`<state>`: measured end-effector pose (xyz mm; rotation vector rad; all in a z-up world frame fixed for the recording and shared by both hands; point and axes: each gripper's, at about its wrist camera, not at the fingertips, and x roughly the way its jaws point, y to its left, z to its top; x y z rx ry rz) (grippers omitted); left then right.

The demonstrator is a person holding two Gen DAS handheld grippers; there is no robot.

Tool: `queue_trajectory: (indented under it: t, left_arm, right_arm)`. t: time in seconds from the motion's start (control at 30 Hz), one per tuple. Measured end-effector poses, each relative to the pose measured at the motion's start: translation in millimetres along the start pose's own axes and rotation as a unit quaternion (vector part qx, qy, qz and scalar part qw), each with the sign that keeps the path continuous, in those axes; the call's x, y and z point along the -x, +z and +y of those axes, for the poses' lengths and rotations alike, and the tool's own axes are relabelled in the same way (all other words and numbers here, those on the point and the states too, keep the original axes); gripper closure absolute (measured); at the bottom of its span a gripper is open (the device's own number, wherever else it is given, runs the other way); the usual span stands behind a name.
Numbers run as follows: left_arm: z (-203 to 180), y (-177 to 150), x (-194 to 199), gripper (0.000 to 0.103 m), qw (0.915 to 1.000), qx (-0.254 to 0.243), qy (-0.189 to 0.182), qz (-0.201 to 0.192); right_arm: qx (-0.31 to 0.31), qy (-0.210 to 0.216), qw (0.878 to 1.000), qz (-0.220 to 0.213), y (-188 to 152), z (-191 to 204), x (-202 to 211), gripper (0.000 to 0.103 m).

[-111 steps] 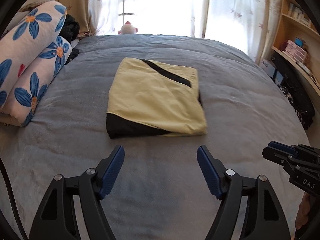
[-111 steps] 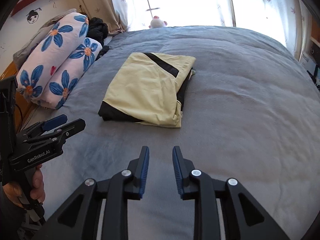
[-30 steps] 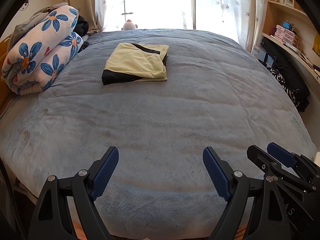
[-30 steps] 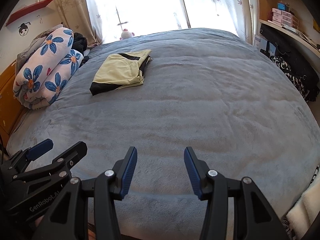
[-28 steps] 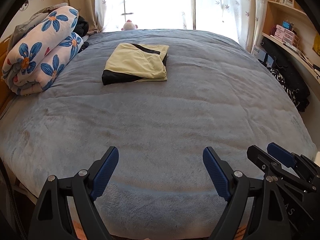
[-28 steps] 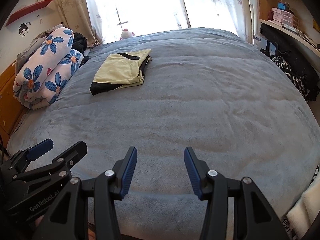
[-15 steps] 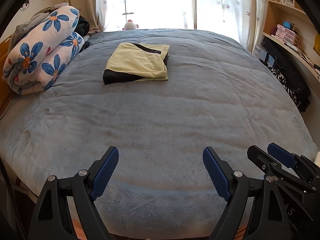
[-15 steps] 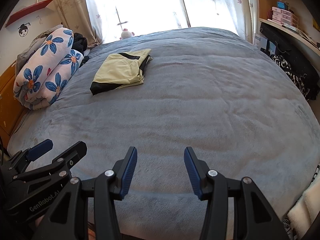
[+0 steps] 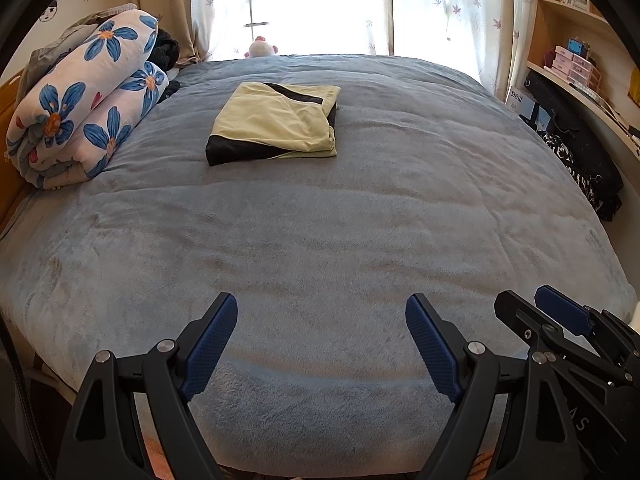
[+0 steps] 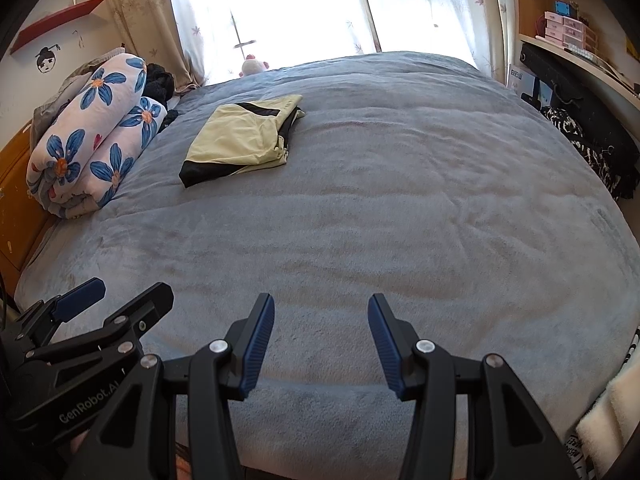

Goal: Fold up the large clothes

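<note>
A pale yellow garment with black panels (image 9: 276, 124) lies folded into a flat rectangle on the far left part of the grey-blue bed (image 9: 320, 240); it also shows in the right wrist view (image 10: 242, 138). My left gripper (image 9: 320, 340) is open and empty over the bed's near edge, far from the garment. My right gripper (image 10: 320, 332) is open and empty beside it, also at the near edge. Each gripper shows in the other's view, the right one (image 9: 560, 320) and the left one (image 10: 100, 308).
A rolled white quilt with blue flowers (image 9: 80, 116) lies along the bed's left side, with dark clothes behind it. A small plush toy (image 9: 260, 47) sits by the bright curtained window. Shelves and a desk with dark bags (image 9: 580, 148) line the right wall.
Over the last seconds both grippers pulled back from close to the folded garment to the bed's near edge, and the right gripper opened wider. In the last second almost nothing moved.
</note>
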<state>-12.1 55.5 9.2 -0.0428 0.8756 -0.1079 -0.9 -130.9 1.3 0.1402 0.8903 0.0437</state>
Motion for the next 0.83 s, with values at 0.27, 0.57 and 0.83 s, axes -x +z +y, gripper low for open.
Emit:
queue_trajectory:
  t: [0.27, 0.57, 0.83]
  left_arm:
    - [0, 0, -4, 0.018, 1.0000, -0.002, 0.001, 0.005]
    - [2, 0, -7, 0.018, 0.9999, -0.006, -0.001, 0.008]
    - [3, 0, -10, 0.018, 0.9999, -0.008, -0.002, 0.013]
  right_arm:
    - [-0.001, 0.000, 1.000, 0.004, -3, 1, -3, 0.054]
    - [-0.002, 0.000, 1.000, 0.006, -4, 0, -6, 0.054]
    - [-0.003, 0.002, 1.000, 0.010, -8, 1, -10, 0.054]
